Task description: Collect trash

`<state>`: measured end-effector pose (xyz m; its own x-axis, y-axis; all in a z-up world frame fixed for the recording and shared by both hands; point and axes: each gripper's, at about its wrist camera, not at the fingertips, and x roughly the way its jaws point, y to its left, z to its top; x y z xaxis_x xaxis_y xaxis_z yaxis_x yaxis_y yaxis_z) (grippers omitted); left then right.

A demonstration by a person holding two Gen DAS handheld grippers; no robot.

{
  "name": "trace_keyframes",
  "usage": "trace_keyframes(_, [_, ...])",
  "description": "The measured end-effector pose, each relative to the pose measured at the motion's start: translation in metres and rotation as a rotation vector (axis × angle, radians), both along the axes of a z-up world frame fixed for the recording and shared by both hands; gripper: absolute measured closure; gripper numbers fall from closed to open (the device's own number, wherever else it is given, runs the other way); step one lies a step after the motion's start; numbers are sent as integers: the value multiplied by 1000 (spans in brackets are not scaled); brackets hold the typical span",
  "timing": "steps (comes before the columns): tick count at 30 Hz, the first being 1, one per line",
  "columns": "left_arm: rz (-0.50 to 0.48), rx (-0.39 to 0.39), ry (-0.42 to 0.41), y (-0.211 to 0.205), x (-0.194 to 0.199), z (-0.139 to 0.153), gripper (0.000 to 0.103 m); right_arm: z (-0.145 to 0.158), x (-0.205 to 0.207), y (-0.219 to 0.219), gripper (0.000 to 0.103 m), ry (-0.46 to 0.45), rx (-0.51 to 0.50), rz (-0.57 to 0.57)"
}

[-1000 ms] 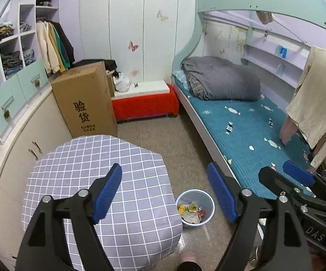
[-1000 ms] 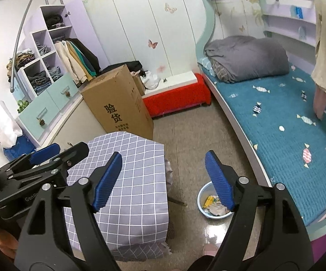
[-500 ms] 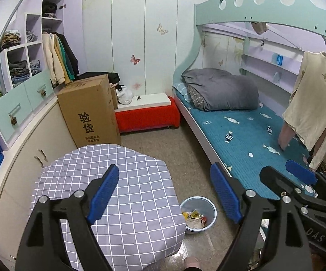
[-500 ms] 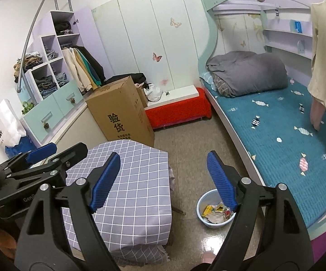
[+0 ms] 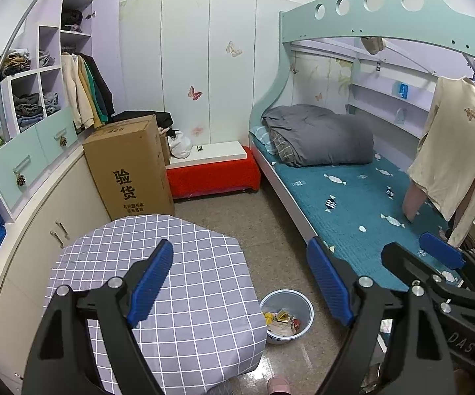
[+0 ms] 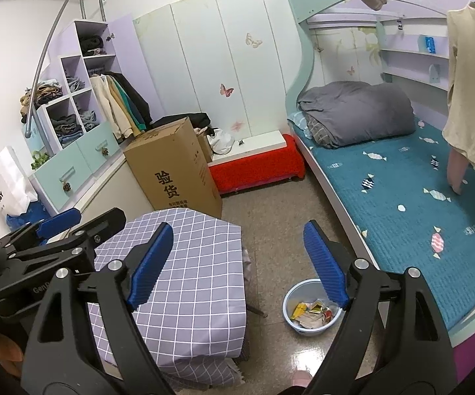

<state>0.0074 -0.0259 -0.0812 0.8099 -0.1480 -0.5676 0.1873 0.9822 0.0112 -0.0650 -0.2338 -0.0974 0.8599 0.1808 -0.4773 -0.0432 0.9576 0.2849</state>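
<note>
Both grippers have drawn back and lifted slightly over the last second, so more of the room's far wall and the worktop now shows than before. Left gripper [image 5: 239, 283]: jaws stand wide apart, nothing between the blue pads, nothing touched. Right gripper [image 6: 239, 265]: jaws also wide, widening a little over the last second, empty and in contact with nothing. Each gripper appears at the edge of the other's view, side by side.

Nearest, below the left gripper, is the worktop [image 5: 184, 263] under a grey checked cloth. Just right of it on the floor stands the light blue bin [image 5: 287, 316], holding the trash [image 5: 282, 319]: yellow and red wrappers with crumpled paper. The bin sits between the worktop and the bed [image 5: 352, 204], apart from both.

Further off, a tall cardboard box [image 5: 128, 171] stands behind the worktop, touching the left cabinets. A red bench [image 5: 212, 176] lies against the far wall. A grey quilt [image 5: 320, 135] is folded at the bed's far end.
</note>
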Motion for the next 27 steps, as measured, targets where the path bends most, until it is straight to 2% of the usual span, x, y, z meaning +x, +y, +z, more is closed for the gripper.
trace_keyframes(27, [-8, -9, 6, -13, -2, -1, 21, -1, -1, -3, 22, 9, 0, -7])
